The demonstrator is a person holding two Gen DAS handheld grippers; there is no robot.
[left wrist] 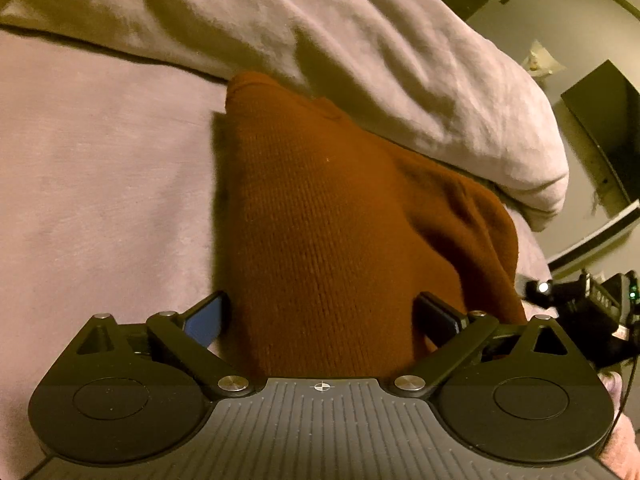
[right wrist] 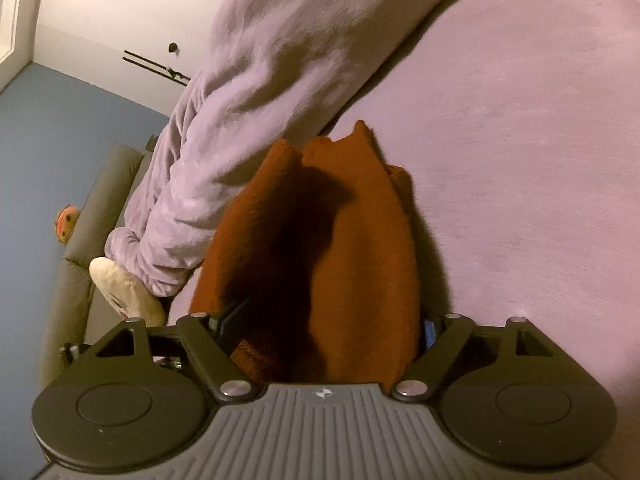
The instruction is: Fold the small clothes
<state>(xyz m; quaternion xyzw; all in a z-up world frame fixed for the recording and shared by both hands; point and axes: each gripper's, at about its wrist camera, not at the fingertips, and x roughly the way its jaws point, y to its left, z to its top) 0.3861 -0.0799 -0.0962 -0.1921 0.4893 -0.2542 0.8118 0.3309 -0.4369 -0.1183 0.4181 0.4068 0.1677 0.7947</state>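
A rust-brown knitted garment lies on the lilac bed sheet. It fills the space between the wide-spread fingers of my left gripper, whose jaws stand open around its near edge. In the right wrist view the same garment rises between the fingers of my right gripper, bunched and partly in shadow. These jaws also stand wide, with the cloth between them. The pads do not press together on either gripper.
A rumpled lilac duvet lies just behind the garment; it also shows in the right wrist view. A dark TV screen is at the far right. A grey sofa with soft toys and blue floor lie left of the bed.
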